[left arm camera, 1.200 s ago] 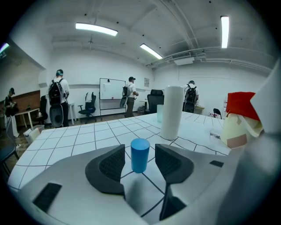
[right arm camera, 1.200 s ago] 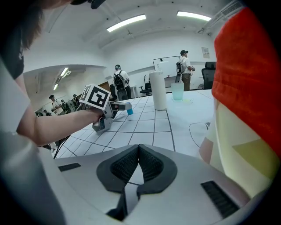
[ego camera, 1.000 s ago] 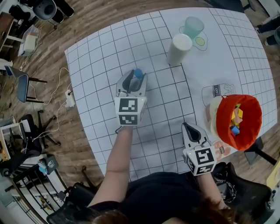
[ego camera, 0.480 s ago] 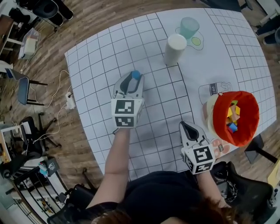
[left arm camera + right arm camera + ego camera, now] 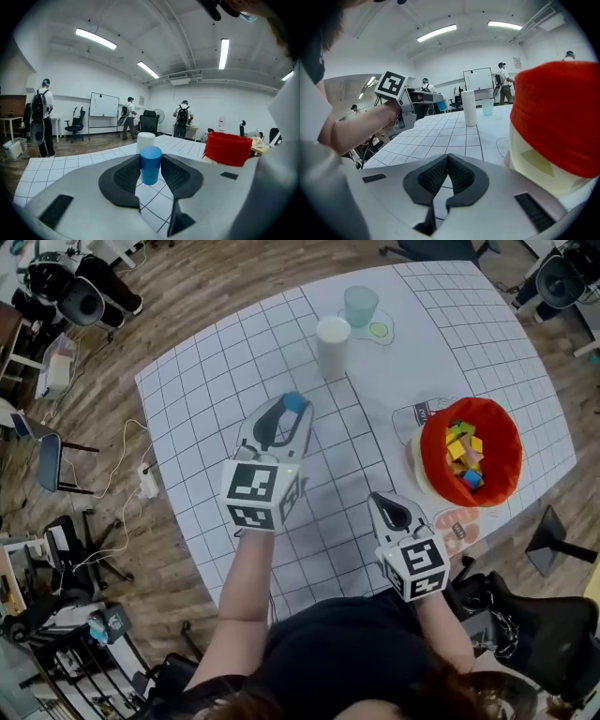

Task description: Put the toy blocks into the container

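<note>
A blue cylinder block (image 5: 294, 402) (image 5: 150, 164) is clamped upright between the pads of my left gripper (image 5: 292, 409) (image 5: 150, 172), lifted off the gridded table (image 5: 202, 381). Its jaws have just been closing onto the block. The red container (image 5: 504, 442) (image 5: 227, 148) (image 5: 557, 112) stands at the table's right edge with several coloured blocks (image 5: 463, 454) inside. My right gripper (image 5: 377, 497) (image 5: 448, 160) hovers just left of the container, shut with nothing between its pads.
A white cylinder cup (image 5: 332, 345) (image 5: 146, 138) (image 5: 468, 108) and a teal cup (image 5: 360, 306) (image 5: 487, 108) stand at the table's far side. Printed outlines mark the sheet near the container. Chairs, cables and people occupy the room around.
The left gripper has risen off the table with the blue block in it. The right gripper has lifted a little. The container now sits nearer the middle of the head view.
</note>
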`<state>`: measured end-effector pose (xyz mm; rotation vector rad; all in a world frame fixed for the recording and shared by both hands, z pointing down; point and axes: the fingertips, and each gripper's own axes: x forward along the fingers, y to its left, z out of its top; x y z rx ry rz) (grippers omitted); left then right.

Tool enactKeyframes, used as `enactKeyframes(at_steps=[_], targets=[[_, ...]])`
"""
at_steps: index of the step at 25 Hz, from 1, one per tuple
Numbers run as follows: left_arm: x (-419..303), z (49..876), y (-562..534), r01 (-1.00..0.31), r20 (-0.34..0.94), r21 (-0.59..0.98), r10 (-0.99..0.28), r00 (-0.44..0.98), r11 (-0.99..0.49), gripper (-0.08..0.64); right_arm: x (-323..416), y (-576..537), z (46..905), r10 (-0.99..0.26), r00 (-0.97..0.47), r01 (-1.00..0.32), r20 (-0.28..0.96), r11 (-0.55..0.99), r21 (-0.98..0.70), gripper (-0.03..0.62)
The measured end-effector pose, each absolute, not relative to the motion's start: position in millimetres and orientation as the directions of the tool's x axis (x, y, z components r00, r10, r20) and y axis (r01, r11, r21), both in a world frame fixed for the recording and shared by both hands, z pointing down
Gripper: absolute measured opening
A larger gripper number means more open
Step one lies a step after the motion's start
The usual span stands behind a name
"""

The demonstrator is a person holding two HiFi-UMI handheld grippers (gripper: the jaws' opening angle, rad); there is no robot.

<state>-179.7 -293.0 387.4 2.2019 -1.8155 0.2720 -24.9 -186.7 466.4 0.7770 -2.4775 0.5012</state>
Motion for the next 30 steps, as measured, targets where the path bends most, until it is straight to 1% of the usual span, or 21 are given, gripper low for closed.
enactKeyframes(at_steps=[4,10,16,21,25,28,29,30], targets=[[-144.8,356.9,-276.8,-0.964,0.266,0.079,-0.927,0.265,-0.253,0.149,-10.7,-177.1,450.8,-0.458,-0.723,-0.621,0.518,0.759,-0.195,0.015],[-83.3,328.3,-262.0,-0.917,0.234,0.052,-0.888,0.396,-0.395,0.149,30.6,-168.3,438.0,-0.542,-0.676,-0.686,0.499,0.710,-0.158,0.015],[-10.1,309.9,-261.3,-0.836,0.193,0.072,-0.815,0.546,-0.543,0.149,89.7,-164.8,435.2,-0.629,-0.598,-0.772,0.497,0.619,-0.144,0.015],[61.4,299.9,-261.0,-0.762,0.171,0.047,-0.746,0.644,-0.646,0.150,127.8,-163.0,438.5,-0.665,-0.555,-0.812,0.499,0.564,-0.152,0.015],[96.7,305.1,-263.4,-0.726,0.191,0.001,-0.712,0.675,-0.688,0.152,149.1,-163.5,441.7,-0.673,-0.545,-0.822,0.500,0.546,-0.160,0.015],[100.7,307.5,-269.7,-0.746,0.180,0.002,-0.733,0.655,-0.666,0.155,163.0,-165.8,443.9,-0.680,-0.534,-0.831,0.502,0.531,-0.165,0.015],[99.2,305.8,-272.4,-0.760,0.165,0.006,-0.749,0.642,-0.650,0.173,166.6,-166.9,444.1,-0.682,-0.533,-0.832,0.502,0.529,-0.166,0.015],[97.7,304.3,-274.5,-0.771,0.155,0.010,-0.761,0.630,-0.637,0.215,169.5,-167.8,444.3,-0.682,-0.533,-0.833,0.500,0.528,-0.167,0.015]])
